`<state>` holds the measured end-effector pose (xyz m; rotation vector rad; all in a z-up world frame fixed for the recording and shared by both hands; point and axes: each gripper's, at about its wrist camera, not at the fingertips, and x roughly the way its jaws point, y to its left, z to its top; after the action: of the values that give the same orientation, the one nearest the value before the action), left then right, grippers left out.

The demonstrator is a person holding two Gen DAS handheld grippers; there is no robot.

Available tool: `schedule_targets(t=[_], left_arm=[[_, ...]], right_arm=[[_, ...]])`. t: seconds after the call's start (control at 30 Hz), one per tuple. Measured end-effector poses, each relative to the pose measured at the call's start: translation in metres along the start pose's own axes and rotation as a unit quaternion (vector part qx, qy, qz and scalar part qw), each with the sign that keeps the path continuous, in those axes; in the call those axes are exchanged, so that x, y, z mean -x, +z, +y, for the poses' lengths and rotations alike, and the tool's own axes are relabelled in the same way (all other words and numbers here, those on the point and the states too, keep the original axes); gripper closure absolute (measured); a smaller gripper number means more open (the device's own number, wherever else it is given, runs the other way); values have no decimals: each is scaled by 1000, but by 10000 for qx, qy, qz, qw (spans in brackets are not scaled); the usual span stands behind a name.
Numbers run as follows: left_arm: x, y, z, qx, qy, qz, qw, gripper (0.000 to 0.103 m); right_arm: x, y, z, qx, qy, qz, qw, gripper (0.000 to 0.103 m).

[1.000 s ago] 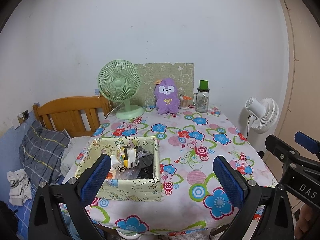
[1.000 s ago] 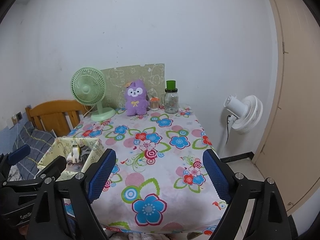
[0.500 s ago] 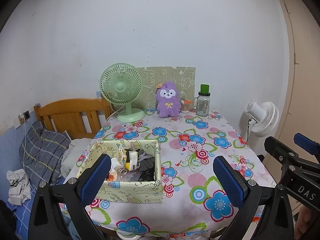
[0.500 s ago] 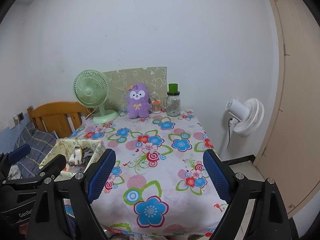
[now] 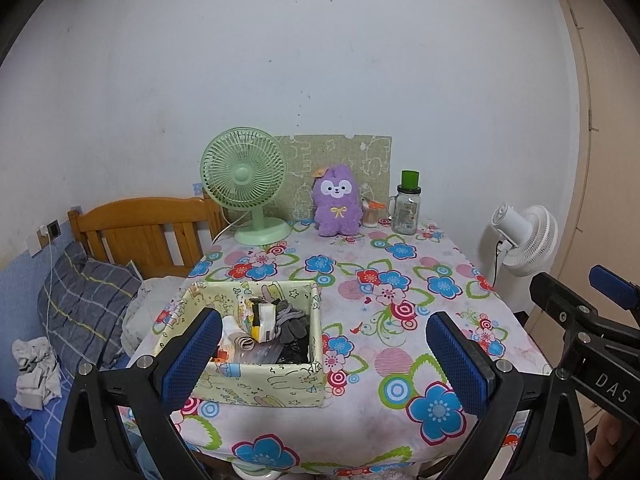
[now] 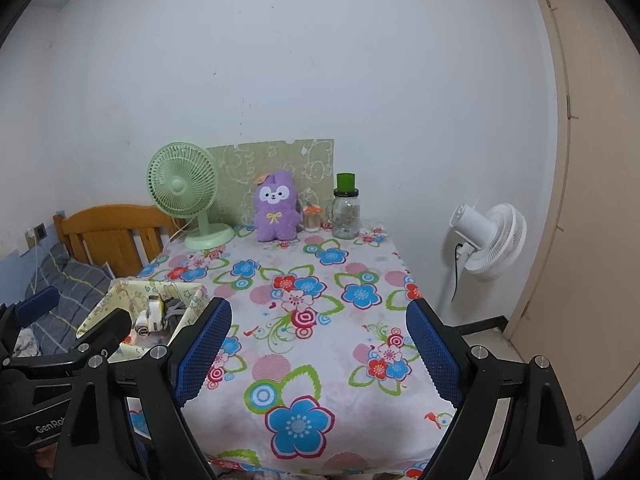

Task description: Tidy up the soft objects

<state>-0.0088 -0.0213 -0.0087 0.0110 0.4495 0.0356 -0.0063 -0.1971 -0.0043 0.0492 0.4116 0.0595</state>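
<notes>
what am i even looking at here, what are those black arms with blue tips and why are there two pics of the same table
There is no robot here. A person holds a two-fingered claw in each hand, and each claw carries a wide-angle camera looking out along its fingers. That gives two pictures of one scene: one from the left claw, one from the right claw. The blue parts are the finger pads.

Both claws are open and hold nothing; they hang in front of the near edge of the table, which has a flowered cloth. On it sits a pale yellow fabric box holding gloves and other small items. At the far end stand a green fan, a purple plush toy and a glass jar with a green lid. Beside the table stand a white fan and a bed.
</notes>
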Motion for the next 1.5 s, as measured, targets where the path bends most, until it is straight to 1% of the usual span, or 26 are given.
schedule_targets(t=[0.8,1.5], left_arm=[[-5,1,-3,-1,-78,76,9999,0],[-5,0,-1,-1,-54,79,10000,0]], right_arm=[[-1,-1,-3,-42,-69,47,10000,12],[-3,-1,-2,-73,-67,67,9999,12]])
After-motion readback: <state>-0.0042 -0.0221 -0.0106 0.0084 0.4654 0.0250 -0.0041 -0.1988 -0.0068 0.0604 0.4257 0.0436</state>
